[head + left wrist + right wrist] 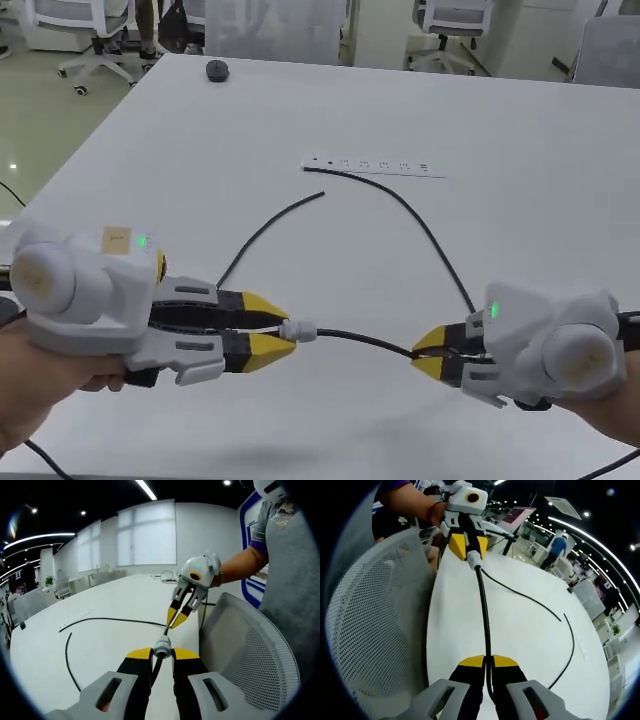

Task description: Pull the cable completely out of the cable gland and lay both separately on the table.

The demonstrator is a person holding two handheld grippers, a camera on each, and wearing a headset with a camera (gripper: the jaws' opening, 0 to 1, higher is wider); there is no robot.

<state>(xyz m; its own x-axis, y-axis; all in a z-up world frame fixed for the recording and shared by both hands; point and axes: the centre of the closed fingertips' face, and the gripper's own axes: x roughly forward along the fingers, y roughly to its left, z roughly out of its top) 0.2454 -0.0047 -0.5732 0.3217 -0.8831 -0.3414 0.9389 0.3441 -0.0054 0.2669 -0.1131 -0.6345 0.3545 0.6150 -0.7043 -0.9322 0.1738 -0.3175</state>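
My left gripper (283,334) is shut on the white cable gland (300,330), which sits between its yellow tips just above the table. A black cable (365,341) leaves the gland and runs taut to my right gripper (422,353), shut on it a short way along. Past the right gripper the cable arcs up the table (420,225). Another stretch trails behind the left gripper, ending at a free tip (320,195). In the left gripper view the gland (162,646) fills the jaws. In the right gripper view the cable (485,620) runs straight out to the gland (473,559).
A thin white marked strip (372,166) lies mid-table beside the cable's far end. A small dark mouse-like object (217,69) sits at the far edge. A white mesh chair (245,645) stands close to the table's near side. Office chairs (95,30) stand beyond the table.
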